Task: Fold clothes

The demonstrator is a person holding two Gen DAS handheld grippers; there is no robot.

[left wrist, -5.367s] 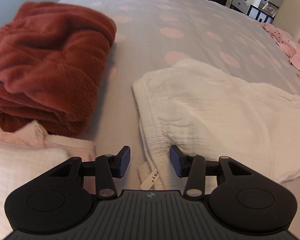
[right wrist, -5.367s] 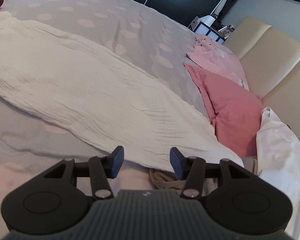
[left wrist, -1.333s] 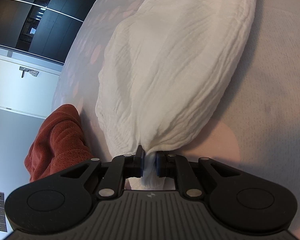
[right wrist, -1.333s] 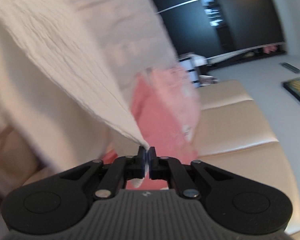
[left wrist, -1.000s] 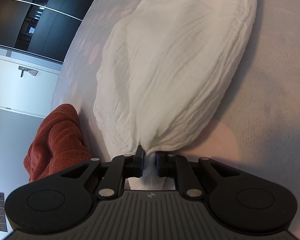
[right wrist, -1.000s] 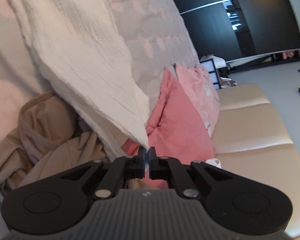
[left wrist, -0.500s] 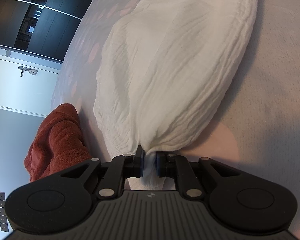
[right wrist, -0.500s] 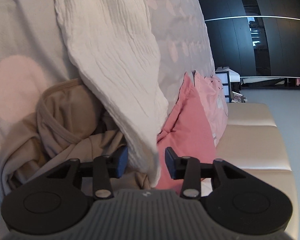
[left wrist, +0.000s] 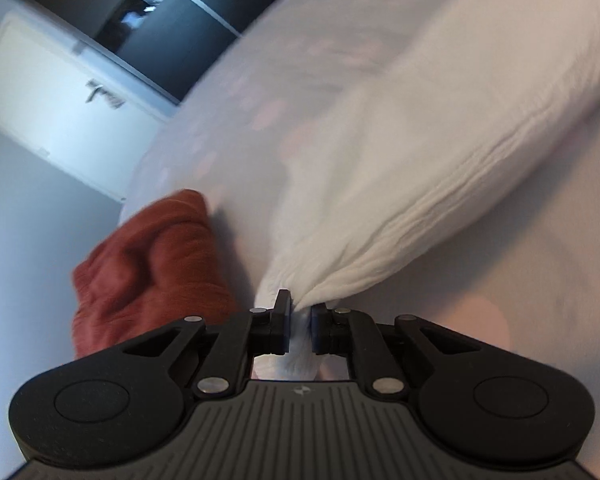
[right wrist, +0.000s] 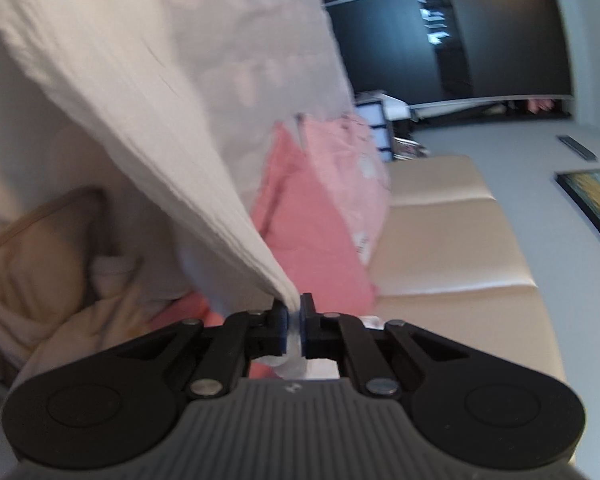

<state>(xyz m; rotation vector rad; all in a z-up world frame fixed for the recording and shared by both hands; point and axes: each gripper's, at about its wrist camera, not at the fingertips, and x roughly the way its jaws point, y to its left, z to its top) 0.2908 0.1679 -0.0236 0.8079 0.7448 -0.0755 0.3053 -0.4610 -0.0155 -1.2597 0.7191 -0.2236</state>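
Left tongs [left wrist: 300, 326] pinch the white garment [left wrist: 420, 168] — red blanket [left wrist: 148, 264] beside it.

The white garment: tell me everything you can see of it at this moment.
The white garment is a crinkled, gauzy-looking fabric. It hangs stretched between two grips: the left claw is shut on a bunched end, the right claw on a pinched, layered edge. Its middle drapes toward the dotted grey bedspread. Both views are motion-blurred.

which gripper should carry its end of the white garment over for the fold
Probably the right gripper: it pinches a thin, taut corner of the white garment. The left gripper clamps a thick bunched end near the red blanket, better as anchor.
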